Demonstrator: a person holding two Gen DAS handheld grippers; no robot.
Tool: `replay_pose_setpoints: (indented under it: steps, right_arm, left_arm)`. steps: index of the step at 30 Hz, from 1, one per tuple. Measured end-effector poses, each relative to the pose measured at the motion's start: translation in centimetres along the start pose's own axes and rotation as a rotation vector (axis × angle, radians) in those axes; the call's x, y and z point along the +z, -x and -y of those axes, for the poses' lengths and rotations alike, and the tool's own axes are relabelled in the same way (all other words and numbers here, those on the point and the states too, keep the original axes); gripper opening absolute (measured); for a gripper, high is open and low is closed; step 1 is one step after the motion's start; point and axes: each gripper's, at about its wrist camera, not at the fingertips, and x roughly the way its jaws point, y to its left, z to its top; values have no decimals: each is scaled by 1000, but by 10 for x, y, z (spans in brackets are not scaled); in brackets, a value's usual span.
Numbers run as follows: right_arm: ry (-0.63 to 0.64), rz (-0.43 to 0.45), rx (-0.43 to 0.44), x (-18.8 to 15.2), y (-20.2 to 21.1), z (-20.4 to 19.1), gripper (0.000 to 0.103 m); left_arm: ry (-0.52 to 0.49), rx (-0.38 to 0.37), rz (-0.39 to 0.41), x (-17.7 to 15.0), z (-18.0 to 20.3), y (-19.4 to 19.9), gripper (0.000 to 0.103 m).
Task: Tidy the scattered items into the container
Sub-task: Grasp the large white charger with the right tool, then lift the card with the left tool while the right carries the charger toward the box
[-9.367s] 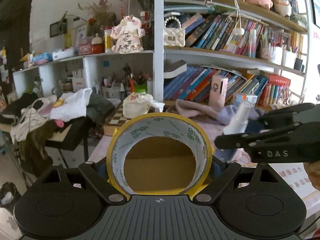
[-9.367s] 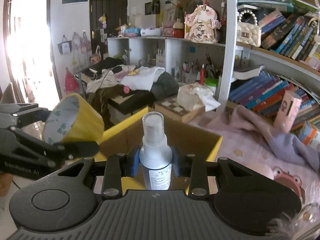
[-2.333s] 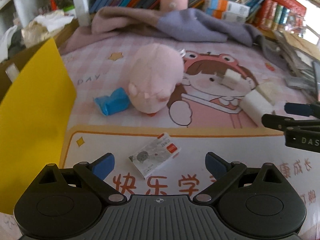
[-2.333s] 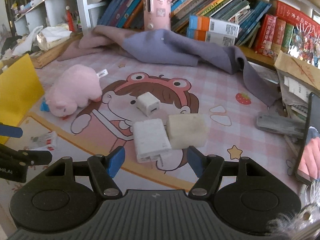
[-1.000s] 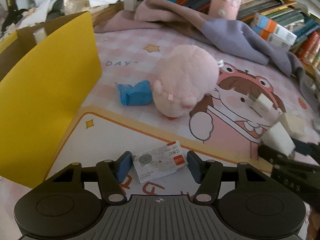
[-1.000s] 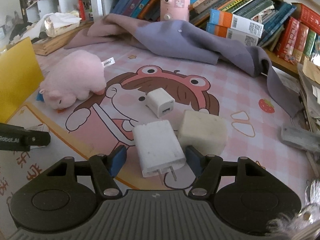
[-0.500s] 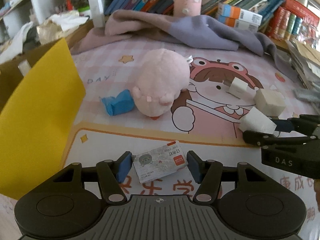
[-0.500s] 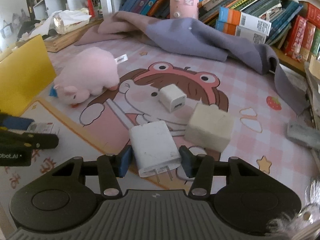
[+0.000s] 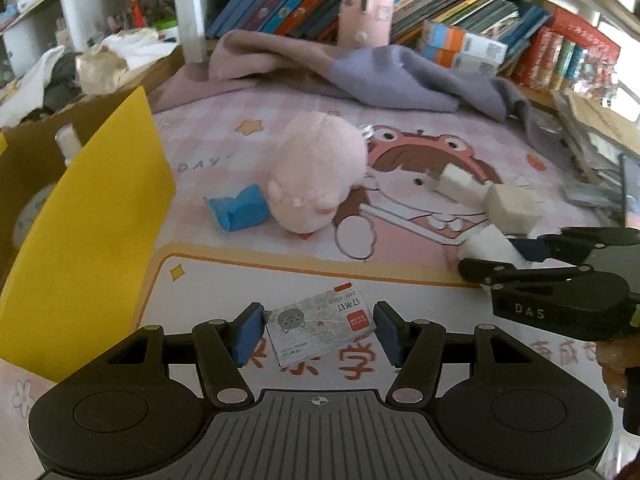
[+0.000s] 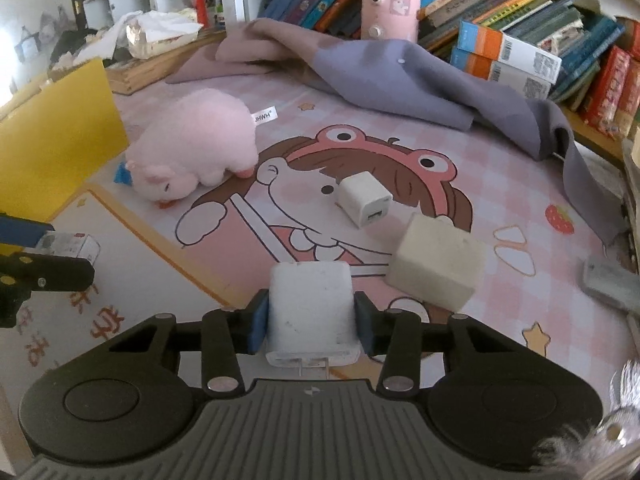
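My left gripper (image 9: 318, 330) is shut on a small grey staple box (image 9: 320, 322) with a red label, low over the cartoon mat. My right gripper (image 10: 311, 320) is shut on a white plug charger (image 10: 310, 312), prongs pointing back at the camera. The charger also shows in the left wrist view (image 9: 486, 246). On the mat lie a pink plush pig (image 9: 316, 178), a blue wrapped piece (image 9: 240, 212), a small white cube charger (image 10: 364, 198) and a beige block (image 10: 434, 266). The yellow-sided cardboard box (image 9: 92, 216) stands at the left with a spray bottle (image 9: 66, 142) inside.
A purple-grey cloth (image 10: 400, 72) is bunched at the back of the mat, in front of rows of books (image 10: 516, 40) and a pink case (image 9: 366, 2). A phone and papers lie at the right edge (image 9: 600, 176).
Both grippers have closed: the left one on the staple box, the right one on the white plug charger, which is now squared up between its fingers and lifted a little.
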Motion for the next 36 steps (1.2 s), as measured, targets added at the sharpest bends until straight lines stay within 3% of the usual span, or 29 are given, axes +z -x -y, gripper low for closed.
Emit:
replay_pose_setpoints:
  steps: [10, 16, 24, 36]
  right_arm:
    - [6, 45, 38, -4, 51, -7, 41]
    - [59, 113, 16, -2, 98, -15, 41]
    - [-54, 85, 64, -14, 130, -35, 41]
    - [-73, 162, -34, -22, 178, -86, 41]
  left_arm:
    - [-12, -68, 35, -2, 0, 39, 59]
    - [3, -115, 117, -1, -8, 74, 59]
    - [3, -184, 145, -16, -16, 92, 59]
    - [-101, -298, 226, -32, -38, 133, 59]
